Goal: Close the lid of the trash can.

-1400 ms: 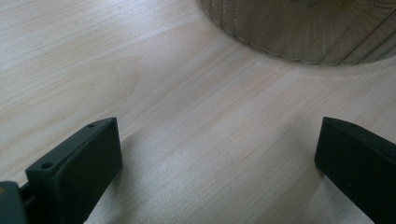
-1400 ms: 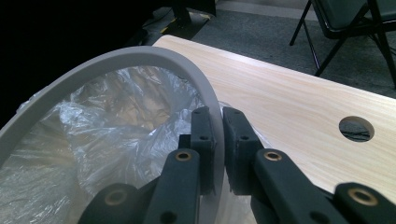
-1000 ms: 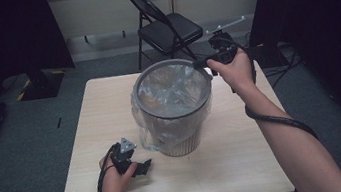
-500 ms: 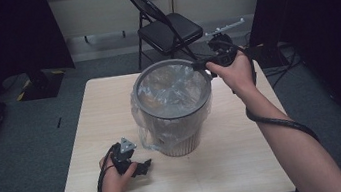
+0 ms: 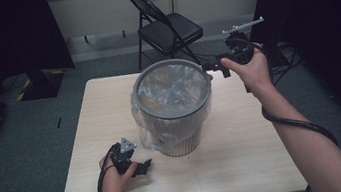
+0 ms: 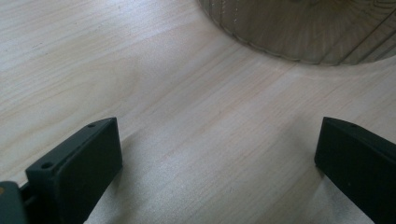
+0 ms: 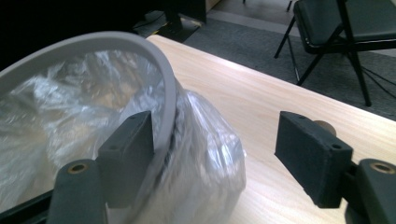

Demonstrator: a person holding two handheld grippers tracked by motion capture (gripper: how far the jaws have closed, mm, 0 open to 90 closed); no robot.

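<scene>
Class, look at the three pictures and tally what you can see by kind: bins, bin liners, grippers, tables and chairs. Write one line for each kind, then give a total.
Bins: 1, the grey-rimmed waste bin
Bin liners: 1, the clear plastic liner
Grippers: 2, the left gripper and the right gripper
Tables: 1, the wooden table
Chairs: 1, the black folding chair
Total: 6

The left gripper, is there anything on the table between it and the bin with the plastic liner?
Nothing visible does. The left gripper rests low over the table with its jaws wide apart, and bare wood runs from them to the base of the bin. The liner hangs on the bin's side, not across that path.
</scene>
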